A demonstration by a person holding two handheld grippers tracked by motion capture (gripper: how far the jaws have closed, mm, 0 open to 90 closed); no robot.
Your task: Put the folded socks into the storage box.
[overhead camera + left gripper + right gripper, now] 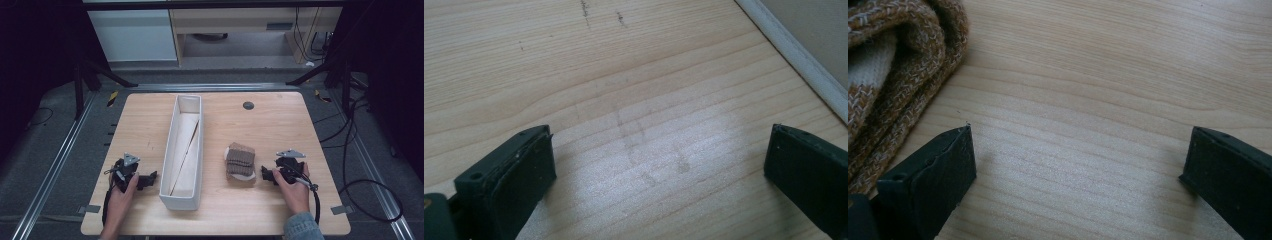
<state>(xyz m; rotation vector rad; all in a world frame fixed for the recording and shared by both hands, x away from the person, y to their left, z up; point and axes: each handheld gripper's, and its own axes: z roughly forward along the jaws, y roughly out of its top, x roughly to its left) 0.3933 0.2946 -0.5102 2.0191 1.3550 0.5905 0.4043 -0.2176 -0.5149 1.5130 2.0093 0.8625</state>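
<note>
Both grippers, left gripper (148, 180) and right gripper (266, 175), rest low on table (280, 120), jaws wide.

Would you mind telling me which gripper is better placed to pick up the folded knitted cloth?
The right gripper: it rests open just beside the brown knitted cloth, whereas the white bin separates the left gripper from it.

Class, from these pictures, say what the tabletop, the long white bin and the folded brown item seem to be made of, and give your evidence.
Tabletop: light wood or wood-look laminate, with visible grain lines and a soft sheen.
Long white bin: probably plastic; its walls are smooth, thin and uniformly white, though this is uncertain.
Folded brown item: knitted yarn, likely wool or acrylic, with flecked brown-and-cream looped stitches and ribbing in the right gripper view.
</note>
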